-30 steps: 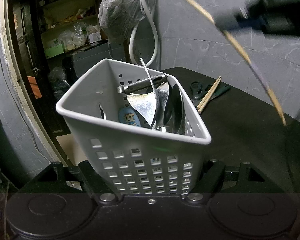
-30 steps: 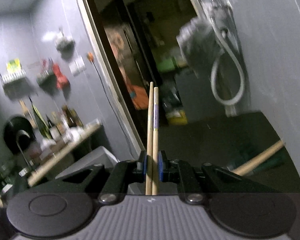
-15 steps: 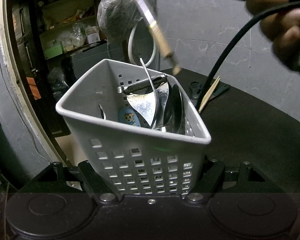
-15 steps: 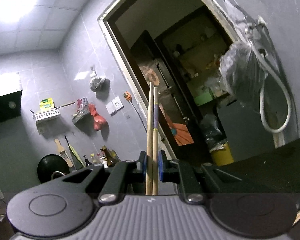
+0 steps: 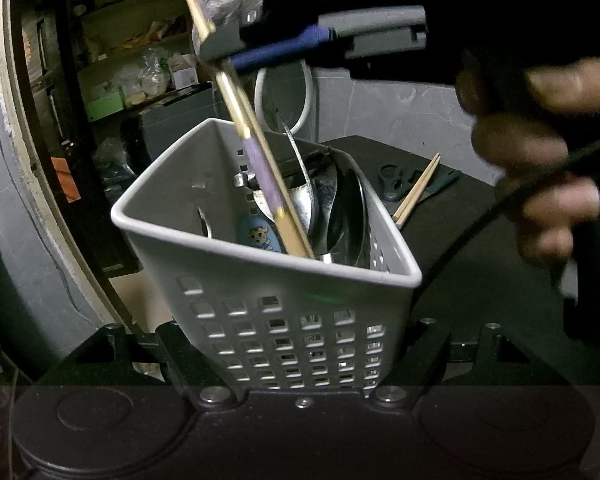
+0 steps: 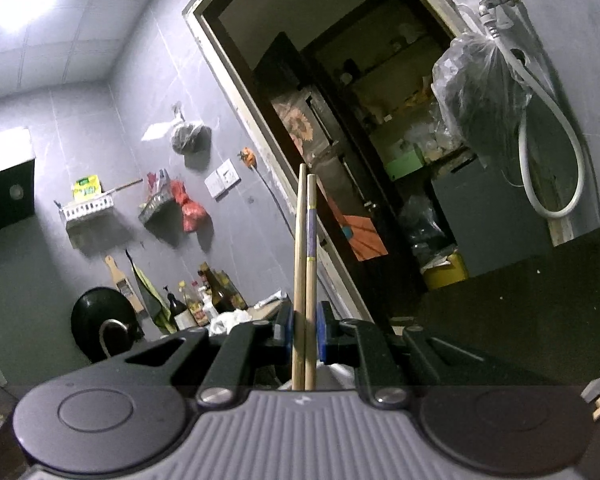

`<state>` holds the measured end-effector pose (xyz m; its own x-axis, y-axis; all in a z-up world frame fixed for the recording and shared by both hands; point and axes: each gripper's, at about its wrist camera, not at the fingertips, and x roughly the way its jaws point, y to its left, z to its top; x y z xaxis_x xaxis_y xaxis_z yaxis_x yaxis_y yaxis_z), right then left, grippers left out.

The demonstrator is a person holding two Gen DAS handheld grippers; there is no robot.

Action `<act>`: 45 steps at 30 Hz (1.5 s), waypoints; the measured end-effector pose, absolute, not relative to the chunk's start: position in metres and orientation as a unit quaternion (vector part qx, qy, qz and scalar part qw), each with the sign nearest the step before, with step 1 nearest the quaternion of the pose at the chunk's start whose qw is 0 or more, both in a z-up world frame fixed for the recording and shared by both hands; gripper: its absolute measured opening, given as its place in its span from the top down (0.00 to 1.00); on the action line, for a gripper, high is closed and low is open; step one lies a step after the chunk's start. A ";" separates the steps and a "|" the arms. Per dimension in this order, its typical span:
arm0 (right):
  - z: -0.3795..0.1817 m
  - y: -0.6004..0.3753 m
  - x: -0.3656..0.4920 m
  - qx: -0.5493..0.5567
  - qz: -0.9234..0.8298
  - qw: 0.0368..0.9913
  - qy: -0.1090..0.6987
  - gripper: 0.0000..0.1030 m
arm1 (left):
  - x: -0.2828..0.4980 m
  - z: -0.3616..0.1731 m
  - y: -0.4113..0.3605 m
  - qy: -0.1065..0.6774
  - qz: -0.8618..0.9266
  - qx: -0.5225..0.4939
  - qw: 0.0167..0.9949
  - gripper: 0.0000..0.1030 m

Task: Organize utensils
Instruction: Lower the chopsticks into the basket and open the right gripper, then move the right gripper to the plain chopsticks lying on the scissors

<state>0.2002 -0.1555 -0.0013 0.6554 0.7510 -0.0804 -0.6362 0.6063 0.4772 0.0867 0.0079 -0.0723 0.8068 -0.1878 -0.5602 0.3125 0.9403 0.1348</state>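
A white perforated basket (image 5: pixel 300 320) sits between the fingers of my left gripper (image 5: pixel 300 336), which is shut on its lower walls. Metal spoons (image 5: pixel 340 208) and a blue cartoon-printed utensil (image 5: pixel 260 236) stand inside it. My right gripper (image 5: pixel 220 60) hangs above the basket, held by a hand (image 5: pixel 540 160), and is shut on a pair of wooden chopsticks (image 5: pixel 260 168). Their lower ends reach down inside the basket, slanting. In the right wrist view the chopsticks (image 6: pixel 306 240) stick up between the blue pads of that gripper (image 6: pixel 305 332).
On the black table (image 5: pixel 480 280) behind the basket lie another pair of chopsticks (image 5: pixel 416 192) and green-handled scissors (image 5: pixel 396 178). A black cable (image 5: pixel 460 248) crosses on the right. A tiled wall with a hose (image 6: pixel 556 184) and a hanging bag (image 6: pixel 480 96) stands behind, beside a doorway.
The right gripper came from the upper right to above the basket and sank, and the chopsticks' lower ends went from the air into the basket. The left gripper and basket stayed still.
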 end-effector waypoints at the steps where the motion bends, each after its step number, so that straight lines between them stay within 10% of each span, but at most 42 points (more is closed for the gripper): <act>1: -0.004 -0.155 0.199 0.206 0.391 0.886 0.140 0.87 | 0.086 -0.073 0.008 0.281 -0.133 0.111 0.944 0.23; 27: -0.015 -0.160 0.169 0.142 0.386 0.897 0.164 0.83 | 0.085 -0.076 0.011 0.279 -0.139 0.113 0.943 0.23; 41: 0.021 -0.202 0.146 0.134 0.334 0.923 0.136 0.08 | 0.084 -0.076 0.010 0.279 -0.137 0.111 0.944 0.23; 45: 0.013 -0.223 0.151 0.130 0.272 0.938 0.170 0.01 | 0.085 -0.074 0.009 0.281 -0.134 0.111 0.944 0.23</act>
